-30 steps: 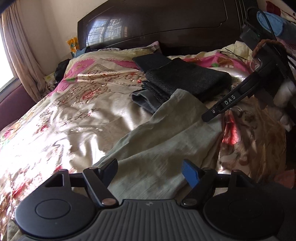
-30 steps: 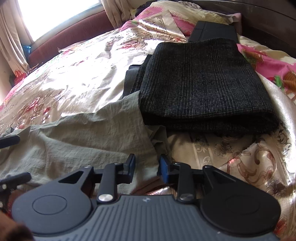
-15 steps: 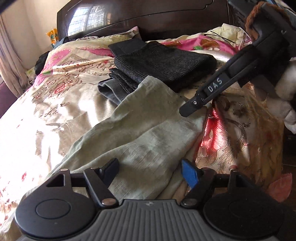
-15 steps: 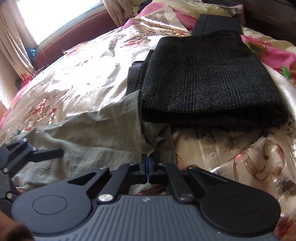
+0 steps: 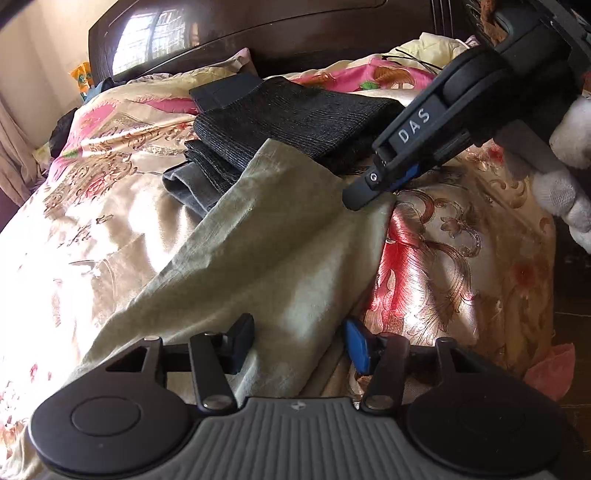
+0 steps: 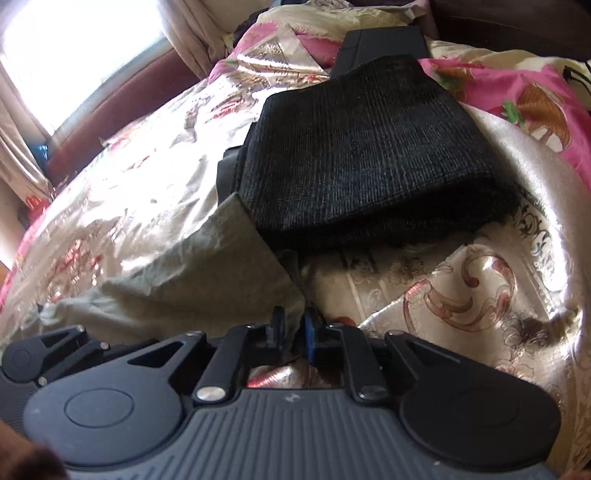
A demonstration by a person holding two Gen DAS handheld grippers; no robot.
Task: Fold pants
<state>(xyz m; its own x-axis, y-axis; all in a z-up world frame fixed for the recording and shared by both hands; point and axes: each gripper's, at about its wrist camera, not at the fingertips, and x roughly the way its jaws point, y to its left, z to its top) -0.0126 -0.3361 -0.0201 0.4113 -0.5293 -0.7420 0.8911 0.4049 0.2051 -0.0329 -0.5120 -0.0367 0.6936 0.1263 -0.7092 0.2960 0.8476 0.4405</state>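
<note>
Olive-green pants [image 5: 277, 258] lie crumpled on a floral satin bedspread [image 5: 92, 240]. My left gripper [image 5: 299, 343] straddles the near part of the cloth. Its jaws are closing, and a gap still shows between the pads and the fabric. My right gripper [image 6: 293, 328] is at the far right corner of the pants [image 6: 184, 273]. Its jaws are opening, with the corner of the cloth standing between the pads. The left wrist view shows the right gripper [image 5: 369, 188] tipped down onto that corner, with a white-gloved hand [image 5: 565, 177] behind it.
A stack of folded black knit garments [image 6: 369, 166] sits just beyond the pants, overlapping their far edge, with a grey garment [image 5: 184, 188] under it. A dark headboard [image 5: 295, 29] stands behind. The bed's edge drops to the floor [image 5: 576, 295] on the right. A bright window [image 6: 55, 55] is far left.
My left gripper moved in over the pants and its jaws narrowed. My right gripper shut with nothing in it, then parted again around the pants corner and rolled a little.
</note>
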